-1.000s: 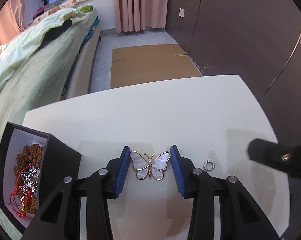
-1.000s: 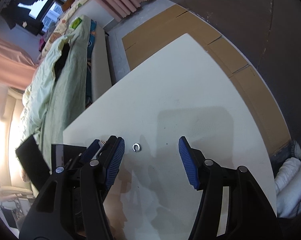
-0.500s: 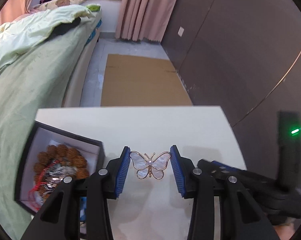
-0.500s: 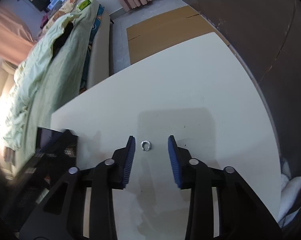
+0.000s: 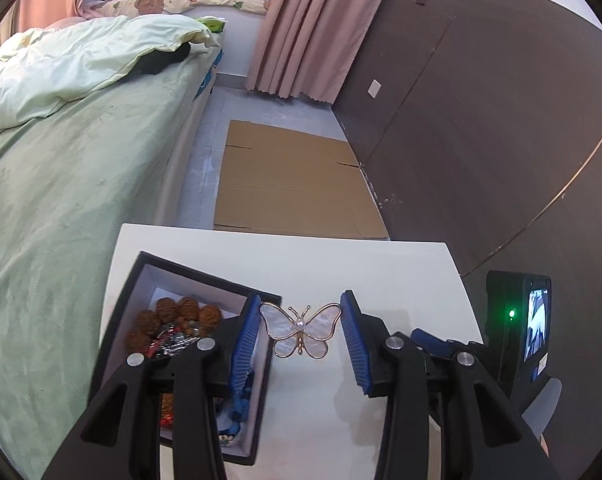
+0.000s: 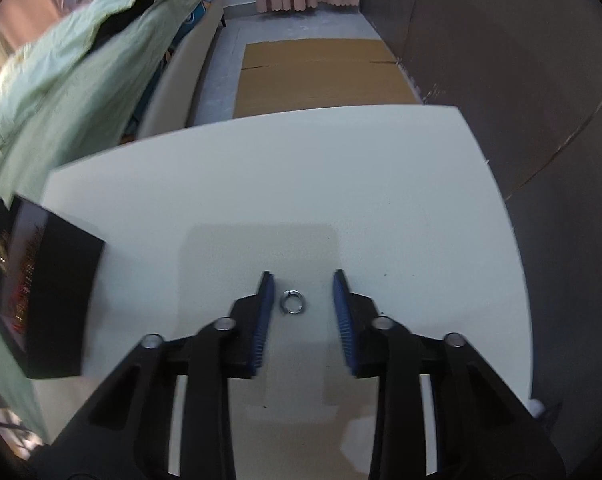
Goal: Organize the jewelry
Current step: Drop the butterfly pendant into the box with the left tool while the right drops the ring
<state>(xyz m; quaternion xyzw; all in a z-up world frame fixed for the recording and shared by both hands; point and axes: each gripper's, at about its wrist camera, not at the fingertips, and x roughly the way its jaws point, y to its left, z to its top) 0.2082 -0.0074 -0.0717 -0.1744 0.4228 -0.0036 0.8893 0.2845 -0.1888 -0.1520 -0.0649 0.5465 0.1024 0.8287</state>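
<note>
My left gripper (image 5: 301, 330) is shut on a pearly butterfly brooch (image 5: 301, 332) with a gold rim, held by its wing tips above the white table (image 5: 341, 264), just right of the open black jewelry box (image 5: 173, 280). The box holds brown bead strings (image 5: 173, 314) and red cord. My right gripper (image 6: 301, 304) is open, low over the table, its blue pads either side of a small silver ring (image 6: 293, 302) lying flat. The box also shows at the left of the right wrist view (image 6: 57, 292).
The right gripper's body with its lit screen (image 5: 533, 328) is at the right of the left wrist view. A bed with a green cover (image 5: 61, 160) runs along the left. Flat cardboard (image 5: 293, 188) lies on the floor beyond the table. A dark wall (image 5: 481, 120) is at the right.
My left gripper has lifted the butterfly brooch off the table and carried it left toward the box. My right gripper has narrowed and moved so the ring sits between its pads.
</note>
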